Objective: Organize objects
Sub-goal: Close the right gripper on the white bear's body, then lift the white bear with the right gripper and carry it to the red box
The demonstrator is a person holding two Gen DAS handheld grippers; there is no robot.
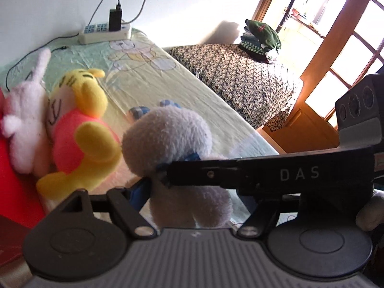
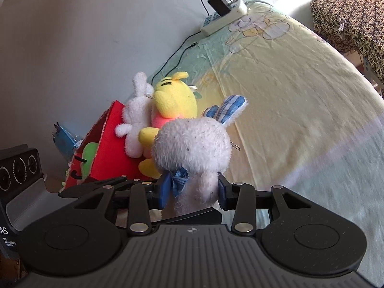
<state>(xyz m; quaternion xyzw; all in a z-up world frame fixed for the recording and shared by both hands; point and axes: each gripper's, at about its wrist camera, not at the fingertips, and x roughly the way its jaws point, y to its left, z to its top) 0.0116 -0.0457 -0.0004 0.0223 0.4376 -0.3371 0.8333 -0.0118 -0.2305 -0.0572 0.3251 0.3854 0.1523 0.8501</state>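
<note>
A white plush rabbit [image 2: 192,144] with blue checked ears and a blue bow is held upright over the bed. My right gripper [image 2: 192,192] is shut on its neck and body. The rabbit [image 1: 168,134] also shows in the left wrist view, where the right gripper's finger crosses in front of it. My left gripper [image 1: 153,192] sits beside the rabbit's body; its jaws are mostly hidden. A yellow plush in a pink shirt [image 2: 172,103] and a small white plush bunny [image 2: 134,124] lean against a red box [image 2: 105,153] just left of the rabbit.
The bed has a pale yellow-green cartoon sheet [image 2: 288,91]. A white power strip [image 1: 105,32] with a black charger and cables lies at the wall end. A patterned cover [image 1: 240,76] with folded clothes [image 1: 261,40] stands beyond the bed, near a wooden glazed door [image 1: 336,60].
</note>
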